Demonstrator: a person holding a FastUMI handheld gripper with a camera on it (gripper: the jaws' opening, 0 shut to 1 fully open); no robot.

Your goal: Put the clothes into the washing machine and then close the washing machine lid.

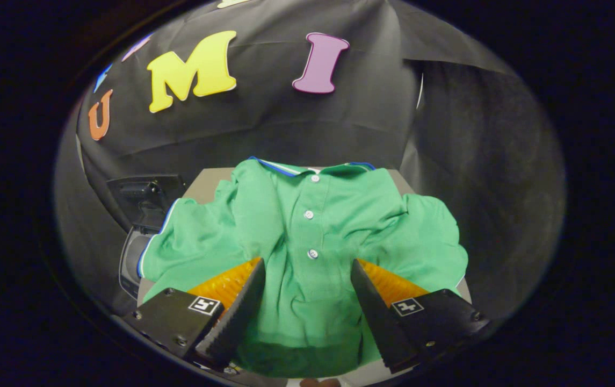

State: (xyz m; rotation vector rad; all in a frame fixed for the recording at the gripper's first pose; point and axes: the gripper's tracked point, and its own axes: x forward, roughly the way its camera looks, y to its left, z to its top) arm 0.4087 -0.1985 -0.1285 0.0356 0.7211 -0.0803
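Currently the green polo shirt (307, 236) lies flat on a grey table (205, 183) at frame centre, collar toward the booth wall, hem toward the gripper (307, 285); long axis runs straight ahead. Soft knit fabric, wrinkled, white buttons, blue-white collar trim. Jaws stand wide apart over the shirt's lower half, gripping nothing. Dark washing machine (143, 207) at centre left, beside the table.

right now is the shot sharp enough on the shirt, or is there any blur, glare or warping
Gripper view: the green polo shirt is sharp and evenly lit, its buttons crisp and free of glare; the open gripper casts a shadow on the hem between its fingers; fisheye bends the table, and the washing machine beside the shirt sits dim.
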